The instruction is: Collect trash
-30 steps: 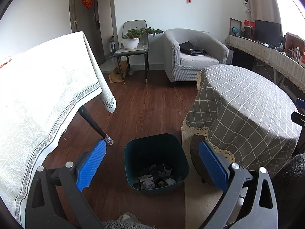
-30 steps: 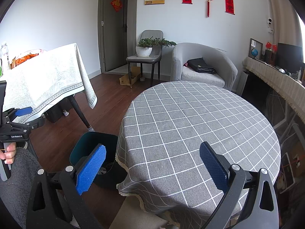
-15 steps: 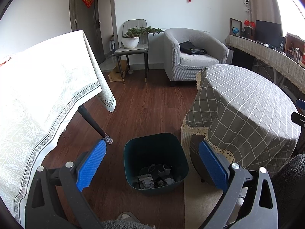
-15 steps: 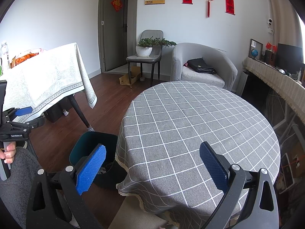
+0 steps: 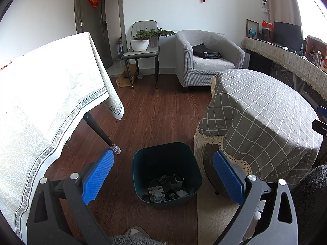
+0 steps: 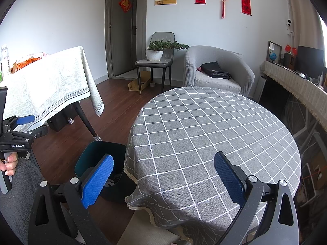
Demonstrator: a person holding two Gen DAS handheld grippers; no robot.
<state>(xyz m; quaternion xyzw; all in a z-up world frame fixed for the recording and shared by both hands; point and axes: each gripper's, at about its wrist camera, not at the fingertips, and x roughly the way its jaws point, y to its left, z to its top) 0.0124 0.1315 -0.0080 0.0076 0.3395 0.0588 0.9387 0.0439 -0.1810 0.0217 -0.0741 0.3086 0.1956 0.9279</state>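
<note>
A dark green trash bin [image 5: 166,161] stands on the wood floor between two tables, with several crumpled scraps of trash [image 5: 166,192] at its bottom. My left gripper [image 5: 163,175] hangs open and empty above the bin. My right gripper [image 6: 163,178] is open and empty over the front edge of the round table with the grey checked cloth [image 6: 214,134]. The bin also shows in the right wrist view [image 6: 96,155], partly hidden behind the left finger and the cloth. No loose trash shows on the round table.
A table with a white patterned cloth [image 5: 45,94] stands left, its dark leg [image 5: 100,130] near the bin. A grey armchair [image 5: 204,59] with a black bag, a chair with a potted plant [image 5: 143,40] and a cloth-covered sideboard [image 5: 286,59] line the back.
The left view has shifted very slightly. Both grippers stay open and nothing else has moved.
</note>
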